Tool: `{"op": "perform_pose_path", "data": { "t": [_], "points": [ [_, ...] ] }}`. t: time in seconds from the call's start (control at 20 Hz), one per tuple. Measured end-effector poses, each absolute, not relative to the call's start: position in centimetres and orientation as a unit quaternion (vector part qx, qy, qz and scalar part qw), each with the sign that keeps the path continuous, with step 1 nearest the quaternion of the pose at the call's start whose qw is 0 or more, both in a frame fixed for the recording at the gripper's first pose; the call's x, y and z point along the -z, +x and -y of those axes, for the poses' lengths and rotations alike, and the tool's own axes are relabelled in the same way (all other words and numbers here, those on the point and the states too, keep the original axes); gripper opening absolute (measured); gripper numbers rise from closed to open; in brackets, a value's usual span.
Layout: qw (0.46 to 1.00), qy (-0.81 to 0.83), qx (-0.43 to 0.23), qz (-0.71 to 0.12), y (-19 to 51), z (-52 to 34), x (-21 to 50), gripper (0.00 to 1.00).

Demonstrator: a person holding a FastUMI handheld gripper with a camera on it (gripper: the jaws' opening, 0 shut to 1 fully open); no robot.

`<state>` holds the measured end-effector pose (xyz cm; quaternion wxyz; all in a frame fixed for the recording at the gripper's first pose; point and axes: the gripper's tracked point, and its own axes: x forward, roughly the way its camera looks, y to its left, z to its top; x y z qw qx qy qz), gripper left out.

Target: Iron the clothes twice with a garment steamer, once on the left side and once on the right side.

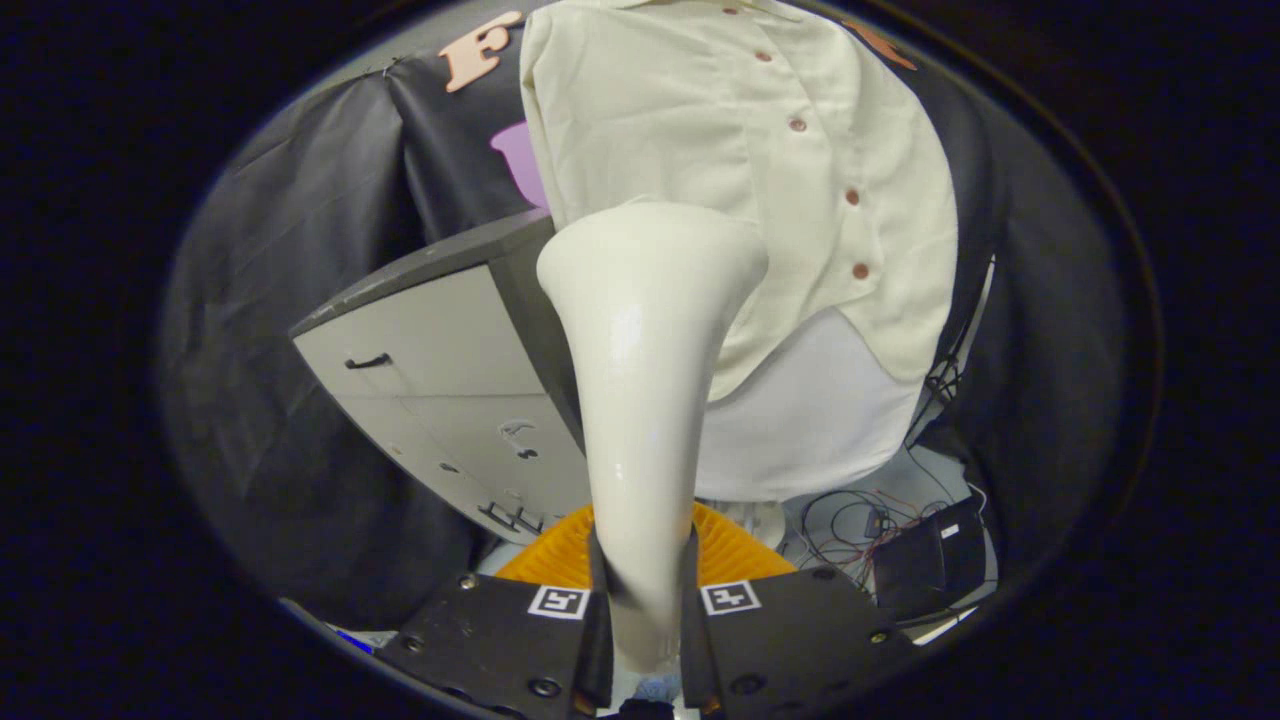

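1. Beyond the tongs to their left, a grey cabinet (pixel 440 380) stands with its drawers shut, so I cannot tell what is inside
2. The tongs (pixel 645 600) pinch the cream garment steamer (pixel 645 340) by its handle, both fingers pressing
3. Its head reaches the cream shirt (pixel 720 130) hanging ahead, buttons toward the right
4. A black box (pixel 925 560) and wires lie right

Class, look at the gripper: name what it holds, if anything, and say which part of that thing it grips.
The gripper is shut on the garment steamer, both fingers pressing its narrow handle end; the wide head points toward the shirt.
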<state>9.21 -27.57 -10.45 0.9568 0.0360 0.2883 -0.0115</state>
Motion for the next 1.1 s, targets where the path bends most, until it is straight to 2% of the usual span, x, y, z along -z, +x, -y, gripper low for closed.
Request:
{"op": "perform_pose_path", "data": {
  "t": [0.25,0.6,0.85,1.1],
  "points": [
    [0.972,0.013,0.033,-0.232,8.2,31.3,0.5,0.27],
    [0.988,-0.017,0.065,-0.142,11.3,38.2,-11.4,0.26],
    [0.99,-0.022,0.078,-0.114,15.1,42.7,-16.9,0.26],
    [0.988,-0.012,0.094,-0.123,20.1,47.3,-18.7,0.26]
  ]
}}
